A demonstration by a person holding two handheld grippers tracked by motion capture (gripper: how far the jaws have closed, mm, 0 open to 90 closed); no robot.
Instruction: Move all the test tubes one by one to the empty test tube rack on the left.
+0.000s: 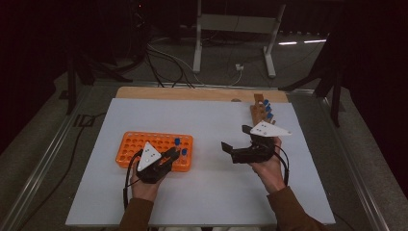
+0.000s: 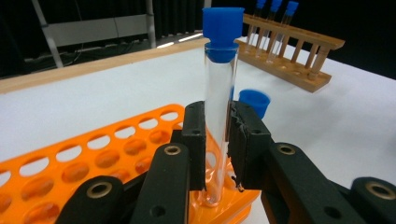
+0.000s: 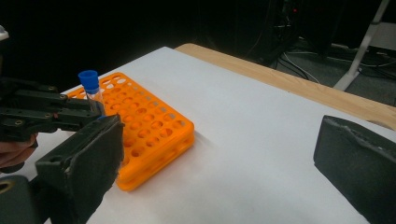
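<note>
My left gripper [image 2: 217, 122] is shut on a clear test tube with a blue cap [image 2: 220, 88]. The tube stands upright, its bottom in a corner hole of the orange rack [image 2: 93, 158]. In the high view this gripper [image 1: 178, 155] sits at the rack's [image 1: 144, 144] near right corner. A second blue-capped tube [image 1: 177, 141] stands in the rack just behind it. My right gripper [image 1: 236, 138] hovers to the right of the rack, open wide with nothing between its jaws. The right gripper view looks past that gripper [image 3: 219, 163] at the rack [image 3: 154, 126] and the held tube [image 3: 89, 84].
A wooden rack [image 1: 260, 111] with several blue-capped tubes stands at the table's back right, just beyond my right hand. The white table top [image 1: 207, 120] lies bare between the two racks. Cables and a metal stand lie on the floor behind the table.
</note>
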